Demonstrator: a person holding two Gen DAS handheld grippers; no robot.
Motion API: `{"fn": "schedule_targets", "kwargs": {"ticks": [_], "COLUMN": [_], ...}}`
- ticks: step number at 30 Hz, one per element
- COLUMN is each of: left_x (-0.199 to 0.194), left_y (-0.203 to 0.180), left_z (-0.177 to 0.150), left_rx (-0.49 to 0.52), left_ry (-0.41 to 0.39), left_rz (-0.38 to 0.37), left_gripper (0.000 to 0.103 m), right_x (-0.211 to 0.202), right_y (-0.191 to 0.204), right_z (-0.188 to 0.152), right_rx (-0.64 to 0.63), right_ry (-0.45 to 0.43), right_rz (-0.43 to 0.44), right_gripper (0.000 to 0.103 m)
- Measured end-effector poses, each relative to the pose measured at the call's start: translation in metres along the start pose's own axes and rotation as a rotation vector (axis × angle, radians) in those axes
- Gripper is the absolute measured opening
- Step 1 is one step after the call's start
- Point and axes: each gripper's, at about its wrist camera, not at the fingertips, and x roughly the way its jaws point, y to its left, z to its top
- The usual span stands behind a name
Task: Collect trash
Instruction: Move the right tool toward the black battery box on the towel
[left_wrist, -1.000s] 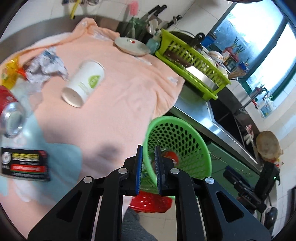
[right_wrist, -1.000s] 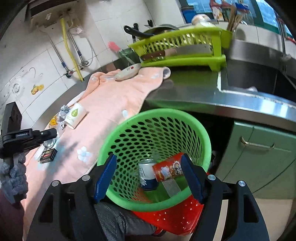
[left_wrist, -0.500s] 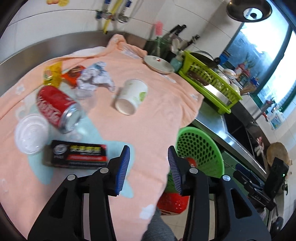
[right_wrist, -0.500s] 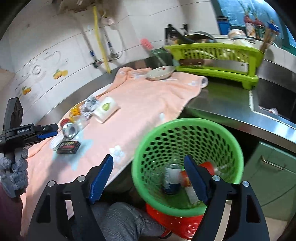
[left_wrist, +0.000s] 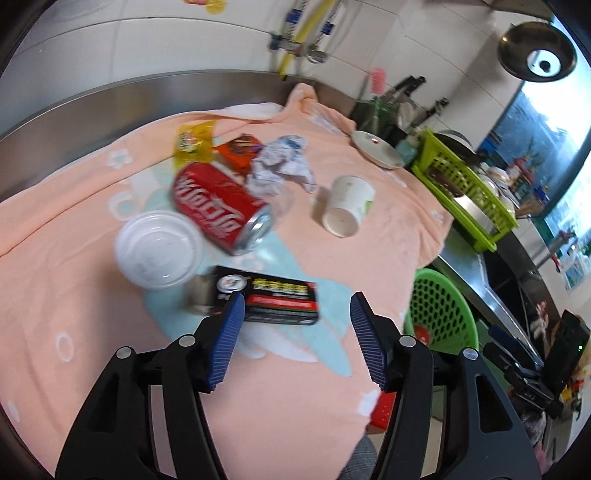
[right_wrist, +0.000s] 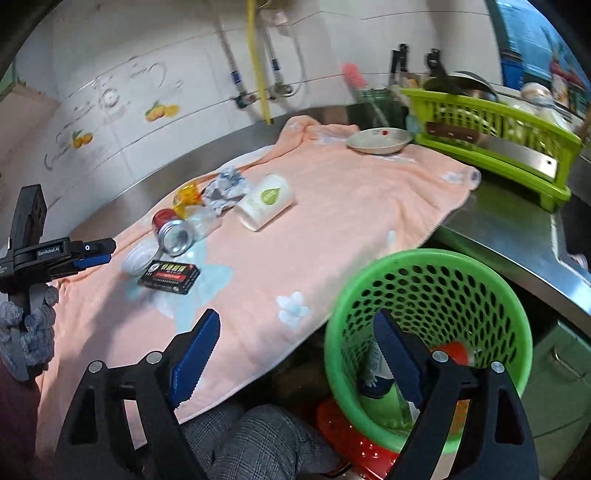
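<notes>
Trash lies on a peach towel (left_wrist: 388, 229): a black and red box (left_wrist: 273, 301), a red cola can (left_wrist: 218, 208), a clear plastic lid (left_wrist: 159, 249), a white paper cup (left_wrist: 349, 210), crumpled paper (left_wrist: 282, 168), a yellow wrapper (left_wrist: 194, 142) and an orange wrapper (left_wrist: 240, 149). My left gripper (left_wrist: 295, 343) is open and empty, just in front of the black box. My right gripper (right_wrist: 295, 354) is open and empty, between the towel's edge and the green basket (right_wrist: 436, 266). The basket holds a can and wrappers.
A white plate (left_wrist: 376, 149) sits at the towel's far end. A lime dish rack (right_wrist: 491, 125) with dishes stands beside the steel sink. A red stool (right_wrist: 354, 435) is under the basket. The tiled wall with pipes runs behind the counter.
My left gripper has swung left from the basket to the trash on the towel and opened wide. My right gripper has drawn back and left from over the basket.
</notes>
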Motion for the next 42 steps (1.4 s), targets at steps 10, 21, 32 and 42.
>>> {"fn": "schedule_targets", "kwargs": {"ticks": [10,21,32,42], "left_x": [-0.014,-0.019,-0.024,-0.018], "left_y": [0.035,0.063,0.103,0.123], "left_z": [-0.002,0.004,0.007,0.009], "left_rx": [-0.074,-0.106,-0.162,-0.169], "left_ry": [-0.029,-0.03,-0.03,-0.016], "left_rz": [0.061,0.123,0.183,0.212], "left_gripper": [0.071,0.081,0.082,0.082], "right_x": [0.036,0.074,0.131,0.187], "right_y": [0.045,0.097,0.164,0.18], "right_z": [0.019,0.035,0.044,0.046], "right_rx": [-0.158,-0.32,-0.583,-0.683], "right_ry": [0.06,0.116,0.185,0.265], "right_rz": [0.063,0.141,0.252,0.295], "right_gripper": [0.082,0.082,0.083,0.083]}}
